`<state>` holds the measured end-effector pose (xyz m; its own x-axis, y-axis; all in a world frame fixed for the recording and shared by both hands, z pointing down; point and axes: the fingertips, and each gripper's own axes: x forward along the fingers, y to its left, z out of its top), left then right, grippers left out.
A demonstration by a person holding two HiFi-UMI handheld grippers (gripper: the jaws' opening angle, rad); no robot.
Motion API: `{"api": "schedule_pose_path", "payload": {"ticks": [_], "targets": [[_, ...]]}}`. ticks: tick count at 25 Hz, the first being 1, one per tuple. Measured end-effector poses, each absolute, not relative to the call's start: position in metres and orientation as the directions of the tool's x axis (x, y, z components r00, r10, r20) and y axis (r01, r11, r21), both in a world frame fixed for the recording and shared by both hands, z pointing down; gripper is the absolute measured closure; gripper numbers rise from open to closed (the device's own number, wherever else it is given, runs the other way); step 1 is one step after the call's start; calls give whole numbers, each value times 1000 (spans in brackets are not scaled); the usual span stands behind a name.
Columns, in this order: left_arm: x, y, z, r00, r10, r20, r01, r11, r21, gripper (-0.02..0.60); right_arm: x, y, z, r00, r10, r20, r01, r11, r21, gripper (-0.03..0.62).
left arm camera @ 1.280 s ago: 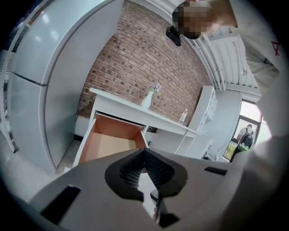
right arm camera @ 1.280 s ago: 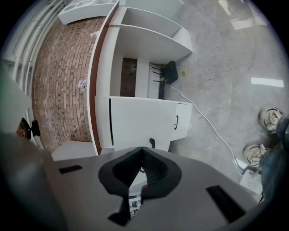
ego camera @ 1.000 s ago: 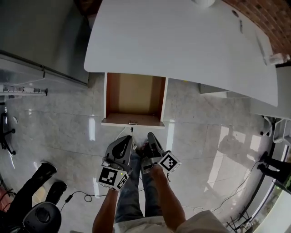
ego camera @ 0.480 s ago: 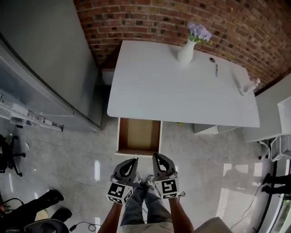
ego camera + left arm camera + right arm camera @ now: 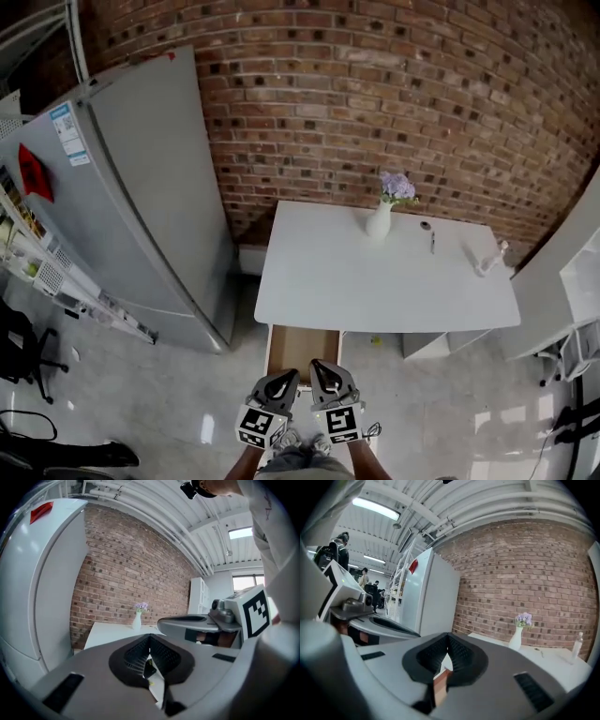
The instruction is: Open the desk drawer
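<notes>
At the bottom centre of the head view, the left gripper (image 5: 282,382) and right gripper (image 5: 321,373) sit side by side, tips pointing up the picture toward the white desk (image 5: 384,281).

Jaws: each gripper's own view shows its ribbed pads (image 5: 160,654) closed tip to tip. Nothing is pinched between either pair. Through the slit under the right gripper's pads (image 5: 459,656) a strip of brown wood shows, probably the drawer beyond it and not something held.

Drawer (image 5: 302,345): it juts out from under the desk's near edge, left of the desk's middle, with its bare wooden floor showing — so it is open. Its front panel and handle are hidden behind the gripper tips.

Key relation: the drawer lies straight ahead of both sets of tips, which overlap its near end in the picture. How far above it they are I cannot tell. Its sliding axis runs from the desk toward the person, in line with the way the grippers point. The left tip falls over the drawer's left half and the right tip over its right half — neither is clearly nearer.

Judgement: the opening looks done. Any further pull would run back along that axis toward the person, and the jaws would first have to part for the handle.
</notes>
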<state>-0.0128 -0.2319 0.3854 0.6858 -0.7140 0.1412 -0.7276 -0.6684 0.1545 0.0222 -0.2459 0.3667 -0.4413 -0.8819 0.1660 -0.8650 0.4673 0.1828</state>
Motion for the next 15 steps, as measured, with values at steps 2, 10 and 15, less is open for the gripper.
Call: {"api": "schedule_pose_path", "payload": {"ticks": [2, 10, 15], "targets": [[-18, -239, 368, 688, -715, 122, -726, -675, 135, 571, 21, -254, 351, -438, -888, 141, -871, 458, 177, 577], [-29, -234, 362, 717, -685, 124, -696, -701, 152, 569, 18, -252, 340, -402, -903, 154, -890, 425, 168, 577], [-31, -228, 369, 729, -672, 130, -684, -710, 167, 571, 16, -237, 353, -394, -900, 189, -892, 424, 158, 577]]}}
